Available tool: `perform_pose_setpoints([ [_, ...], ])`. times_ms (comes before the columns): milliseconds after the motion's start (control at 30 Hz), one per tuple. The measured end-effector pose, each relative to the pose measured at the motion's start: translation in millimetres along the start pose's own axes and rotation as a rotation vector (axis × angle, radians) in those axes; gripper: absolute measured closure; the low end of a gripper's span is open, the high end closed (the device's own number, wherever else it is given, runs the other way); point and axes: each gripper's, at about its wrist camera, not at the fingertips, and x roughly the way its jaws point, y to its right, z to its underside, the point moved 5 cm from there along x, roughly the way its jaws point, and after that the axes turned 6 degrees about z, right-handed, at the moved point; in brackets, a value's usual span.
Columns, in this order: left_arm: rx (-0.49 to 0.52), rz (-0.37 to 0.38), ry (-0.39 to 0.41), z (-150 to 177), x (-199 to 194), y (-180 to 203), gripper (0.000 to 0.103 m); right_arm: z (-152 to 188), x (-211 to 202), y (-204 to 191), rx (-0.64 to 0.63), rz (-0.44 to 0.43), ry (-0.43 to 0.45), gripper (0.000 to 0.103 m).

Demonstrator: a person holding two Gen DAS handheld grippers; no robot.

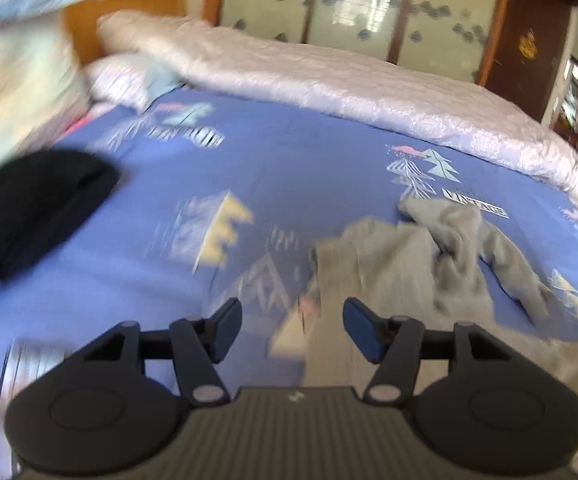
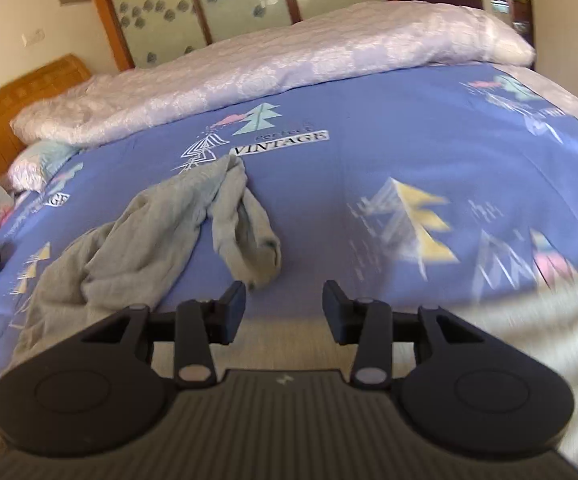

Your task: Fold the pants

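Right-wrist view: grey pants point(image 2: 161, 232), crumpled and unfolded, are laid on a blue printed bedsheet point(image 2: 369, 160), ahead and to the left of the right gripper point(image 2: 284, 312). A rolled leg end is found just beyond the left fingertip; whether it is touched cannot be told. The jaws are spread, with nothing between them. "VINTAGE" is read in a white label on the sheet just past the pants; smaller script above it is not legible.

Left-wrist view: the pants point(image 1: 429, 256) are seen ahead and to the right of the left gripper point(image 1: 292, 328), whose jaws are spread and empty. A black garment point(image 1: 29, 216) is noted far left, a pale quilt point(image 1: 329, 76) beyond.
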Motion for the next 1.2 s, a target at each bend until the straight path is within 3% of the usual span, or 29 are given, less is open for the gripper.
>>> perform_pose_setpoints([
  [33, 0.017, -0.005, -0.007, -12, 16, 2, 0.041, -8, 12, -4, -0.014, -0.004, -0.009, 0.058],
  [100, 0.062, 0.019, -0.037, -31, 54, 8, 0.025, -19, 31, -7, -0.029, -0.023, -0.028, 0.058],
  [133, 0.081, 0.017, -0.052, -37, 74, 11, 0.022, -25, 44, -9, -0.032, -0.026, -0.040, 0.058],
  [233, 0.148, 0.030, -0.131, -35, 129, 24, 0.022, -31, 80, -8, -0.029, -0.013, -0.082, 0.058],
  [267, 0.162, 0.040, -0.170, -30, 144, 30, 0.033, -30, 91, -9, -0.033, -0.019, -0.107, 0.060],
  [300, 0.171, 0.040, -0.207, -25, 157, 34, 0.056, -27, 102, -10, -0.041, -0.024, -0.139, 0.080],
  [333, 0.170, 0.043, -0.234, -19, 167, 38, 0.058, -24, 112, -11, -0.057, -0.024, -0.170, 0.093],
  [367, 0.162, 0.035, -0.215, -17, 167, 40, 0.065, -23, 118, -12, -0.075, -0.016, -0.183, 0.095],
  [433, 0.163, 0.026, -0.180, -20, 156, 44, 0.073, -28, 112, -12, -0.110, 0.008, -0.130, 0.096],
  [467, 0.161, 0.015, -0.150, -24, 146, 43, 0.083, -35, 104, -8, -0.126, 0.038, -0.082, 0.096],
  [567, 0.082, -0.006, -0.067, -46, 108, 21, 0.083, -67, 70, 22, -0.123, 0.137, 0.068, 0.096],
  [733, -0.078, 0.043, 0.038, -71, 41, -22, 0.083, -113, -14, 110, -0.005, 0.334, 0.255, 0.096],
  [833, -0.099, 0.072, 0.075, -65, 7, -32, 0.083, -114, -74, 157, 0.071, 0.410, 0.333, 0.096],
  [933, -0.116, 0.082, 0.082, -37, -18, -38, 0.083, -92, -133, 203, 0.152, 0.470, 0.386, 0.096],
  [1000, -0.112, 0.071, 0.077, -21, -29, -41, 0.083, -65, -164, 231, 0.189, 0.536, 0.403, 0.096],
  [1067, -0.119, 0.074, 0.059, -3, -39, -45, 0.082, -30, -187, 254, 0.226, 0.602, 0.367, 0.096],
  [1200, -0.102, 0.054, -0.003, 29, -42, -43, 0.082, 39, -188, 285, 0.222, 0.709, 0.171, 0.089],
])
